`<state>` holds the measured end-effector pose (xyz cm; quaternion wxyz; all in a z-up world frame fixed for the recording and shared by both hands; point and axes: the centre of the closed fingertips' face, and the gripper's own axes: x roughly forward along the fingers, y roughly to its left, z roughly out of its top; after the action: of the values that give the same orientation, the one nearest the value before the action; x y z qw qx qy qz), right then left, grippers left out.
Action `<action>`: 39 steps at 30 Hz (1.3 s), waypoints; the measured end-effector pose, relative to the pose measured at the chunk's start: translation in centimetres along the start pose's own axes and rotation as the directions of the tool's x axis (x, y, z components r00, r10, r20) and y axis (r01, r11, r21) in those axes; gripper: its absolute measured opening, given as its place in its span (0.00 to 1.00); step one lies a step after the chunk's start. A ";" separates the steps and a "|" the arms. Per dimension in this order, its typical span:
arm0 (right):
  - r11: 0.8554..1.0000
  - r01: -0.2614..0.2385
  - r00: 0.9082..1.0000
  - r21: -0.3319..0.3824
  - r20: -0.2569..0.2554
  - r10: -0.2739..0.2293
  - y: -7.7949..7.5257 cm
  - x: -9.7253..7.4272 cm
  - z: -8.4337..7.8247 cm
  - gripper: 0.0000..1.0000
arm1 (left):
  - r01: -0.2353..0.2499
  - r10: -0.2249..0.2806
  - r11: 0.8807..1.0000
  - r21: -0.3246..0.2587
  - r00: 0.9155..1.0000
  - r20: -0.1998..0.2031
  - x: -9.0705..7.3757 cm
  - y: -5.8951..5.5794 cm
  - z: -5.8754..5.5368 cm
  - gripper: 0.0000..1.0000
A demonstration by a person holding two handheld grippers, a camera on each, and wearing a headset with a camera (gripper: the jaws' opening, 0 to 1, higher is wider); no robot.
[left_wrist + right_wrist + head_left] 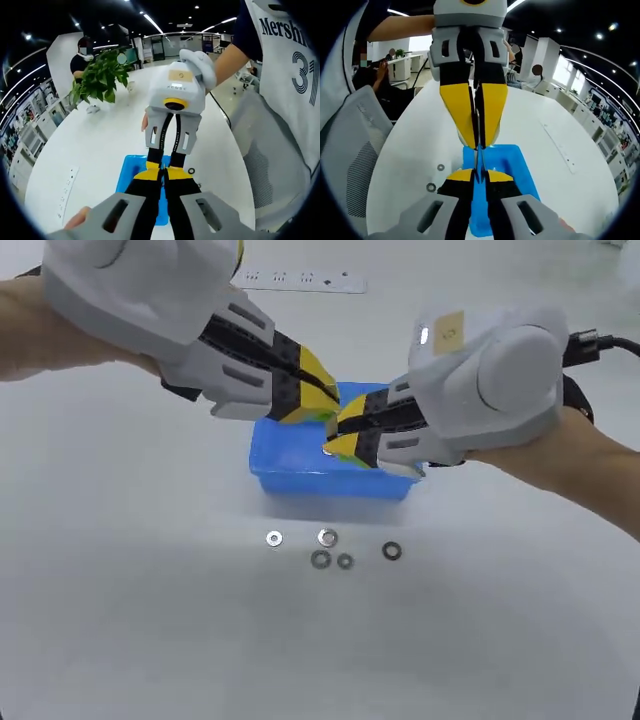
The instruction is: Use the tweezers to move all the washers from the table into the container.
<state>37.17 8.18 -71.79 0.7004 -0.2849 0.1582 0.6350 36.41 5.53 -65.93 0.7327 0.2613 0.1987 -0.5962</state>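
The left hand-held gripper point(325, 402) and the right hand-held gripper point(345, 435) meet tip to tip over the blue container point(300, 475). Both have their jaws pressed narrow. In the right gripper view a thin metal strip runs from one pair of jaws into the other; this is judged to be the tweezers point(479, 150), seen edge-on and pinched by both hand-held grippers at once. Their working tips cannot be made out clearly.

The container sits on the white table point(150, 630), directly under the two hand-held grippers and just beyond the washers.

As for progress, the task looks barely begun. The tweezers are in hand, yet no washer can be seen inside the container (part of its floor is hidden behind the jaws, so this is not certain).

There are two hand-held grippers, one pair of tweezers and one container. Five washers lie loose on the table on the container's near side: a left one point(274, 538), a centre one point(327, 537), two nearer ones side by side point(320, 560) point(345, 561), and a darker right one point(391, 551). All five seem left to move.
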 end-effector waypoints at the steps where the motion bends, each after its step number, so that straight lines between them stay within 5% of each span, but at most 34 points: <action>1: 1.000 0.002 1.000 -0.004 0.001 -0.002 0.2 -0.2 0.1 0.10 | -0.001 0.001 1.000 0.003 1.000 0.005 -0.3 -0.4 0.3 0.06; 10: 1.000 -0.006 1.000 -0.023 -0.001 0.006 3.1 -1.9 1.0 0.10 | 0.005 -0.006 1.000 0.024 1.000 0.016 -1.2 -3.7 1.6 0.06; 24: 0.997 -0.078 0.996 0.016 -0.044 0.079 8.9 -1.2 -2.2 0.10 | 0.075 -0.075 0.997 -0.036 0.997 -0.016 1.0 -9.1 -0.4 0.06; 30: 0.996 -0.085 0.995 0.025 -0.043 0.086 9.6 -0.3 -2.6 0.10 | 0.062 -0.063 0.996 -0.067 0.998 -0.021 1.1 -9.5 -1.5 0.06; 39: 0.996 -0.087 0.995 0.015 -0.056 0.087 9.2 1.6 -3.0 0.10 | 0.040 -0.044 0.995 -0.096 0.998 -0.041 1.2 -8.5 -3.5 0.06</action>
<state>28.78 7.96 -76.97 0.6691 -0.2912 0.1941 0.6556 28.40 5.50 -70.68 0.7271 0.2344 0.2480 -0.5957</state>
